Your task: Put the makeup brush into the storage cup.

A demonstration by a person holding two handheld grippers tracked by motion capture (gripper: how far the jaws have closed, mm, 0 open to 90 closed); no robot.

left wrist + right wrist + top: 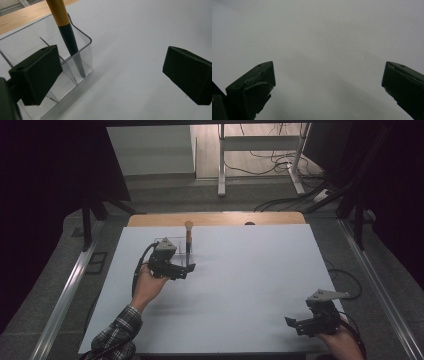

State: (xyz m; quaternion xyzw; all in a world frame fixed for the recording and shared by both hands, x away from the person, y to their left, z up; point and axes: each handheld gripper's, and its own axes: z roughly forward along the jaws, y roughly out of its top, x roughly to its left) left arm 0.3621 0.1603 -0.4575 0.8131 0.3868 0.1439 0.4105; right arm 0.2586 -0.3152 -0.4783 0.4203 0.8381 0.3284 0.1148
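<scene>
High view: left claw (187, 268) gapes wide, empty, at six o'clock of the clear organizer (176, 251) holding an upright brush (188, 236); right claw (295, 325) gapes empty at the bench's (250, 270) five o'clock.

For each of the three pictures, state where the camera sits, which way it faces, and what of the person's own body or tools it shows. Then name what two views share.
High view: above the person's side, facing forward and down on the white table; shows both forearms, left claw, right claw.
Left gripper view: rides the left claw, facing the clear organiser holding a brush; jaws apart.
Right gripper view: rides the right claw, facing bare table; jaws apart.
Shared: high and left gripper views both show brush and organiser.
</scene>
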